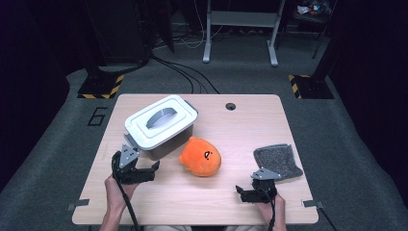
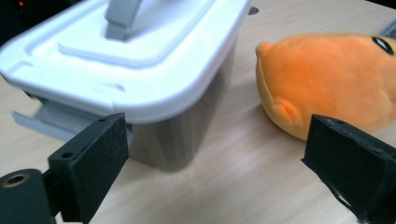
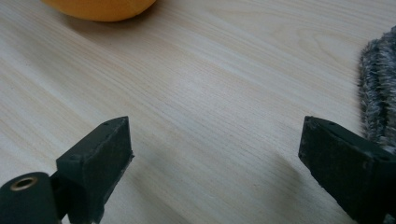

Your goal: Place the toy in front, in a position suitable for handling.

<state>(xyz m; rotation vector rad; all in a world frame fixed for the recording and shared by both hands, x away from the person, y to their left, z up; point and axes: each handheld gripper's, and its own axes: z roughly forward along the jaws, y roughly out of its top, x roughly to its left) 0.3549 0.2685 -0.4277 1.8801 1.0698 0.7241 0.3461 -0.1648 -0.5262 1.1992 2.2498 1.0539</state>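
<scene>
A white-lidded storage box (image 1: pixel 161 122) with a grey handle stands at the table's back left. An orange plush toy (image 1: pixel 200 156) lies just right of it, and a grey fuzzy cloth (image 1: pixel 276 161) lies at the right. My left gripper (image 1: pixel 144 163) hovers at the box's near corner, open and empty. Through its jaws I see the box (image 2: pixel 140 60) and the plush (image 2: pixel 331 79) ahead of the left gripper (image 2: pixel 215 154). My right gripper (image 1: pixel 245 187) is open over bare wood near the front edge; the right gripper (image 3: pixel 215 158) has the cloth (image 3: pixel 380 93) beside its right jaw.
The light wooden table (image 1: pixel 240 130) has a small round hole (image 1: pixel 231 106) at its back edge. Grey carpet, cables and a white stand frame (image 1: pixel 240 29) lie beyond the table. Metal brackets sit at both front corners.
</scene>
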